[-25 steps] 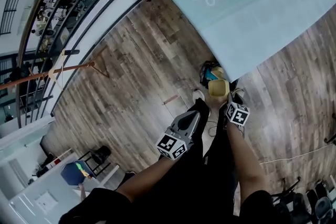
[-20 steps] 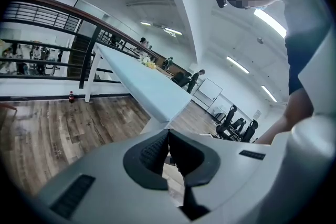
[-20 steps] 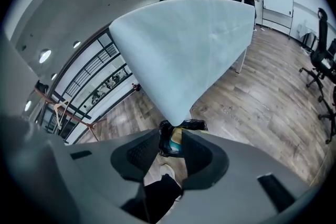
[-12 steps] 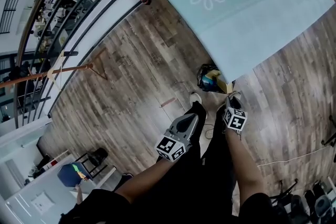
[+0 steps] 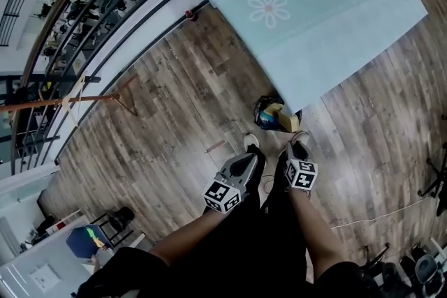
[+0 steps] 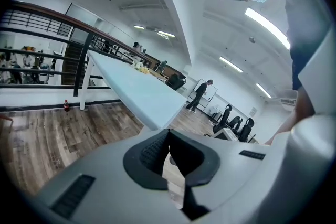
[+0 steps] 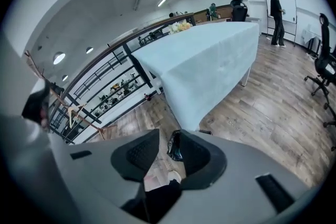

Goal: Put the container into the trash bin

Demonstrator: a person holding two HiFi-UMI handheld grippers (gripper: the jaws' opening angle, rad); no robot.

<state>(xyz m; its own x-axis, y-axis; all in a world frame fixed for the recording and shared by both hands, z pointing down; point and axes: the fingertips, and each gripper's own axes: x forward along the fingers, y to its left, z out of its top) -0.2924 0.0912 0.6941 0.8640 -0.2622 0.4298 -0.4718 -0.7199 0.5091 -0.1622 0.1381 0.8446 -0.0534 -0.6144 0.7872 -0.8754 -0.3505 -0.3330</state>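
Note:
The trash bin (image 5: 265, 108), lined with a black bag, stands on the wood floor at the corner of the table. The pale yellow container (image 5: 282, 117) lies inside it, free of both grippers. My right gripper (image 5: 292, 149) hangs nearer me than the bin, open and empty. In the right gripper view its jaws (image 7: 165, 136) stand apart, and the bin's black bag (image 7: 175, 147) shows between them. My left gripper (image 5: 254, 155) is beside it to the left; its tips (image 6: 168, 132) meet with nothing held.
A long table under a light blue cloth (image 5: 307, 17) with daisy prints runs away from the bin. A black railing (image 5: 105, 3) lines the upper left. My two shoes (image 5: 251, 141) stand just short of the bin. A thin cable (image 5: 377, 216) crosses the floor at right.
A second ago the yellow container was in my right gripper over the bin. It now lies in the bin, and the right gripper has drawn back empty. The left gripper barely moved.

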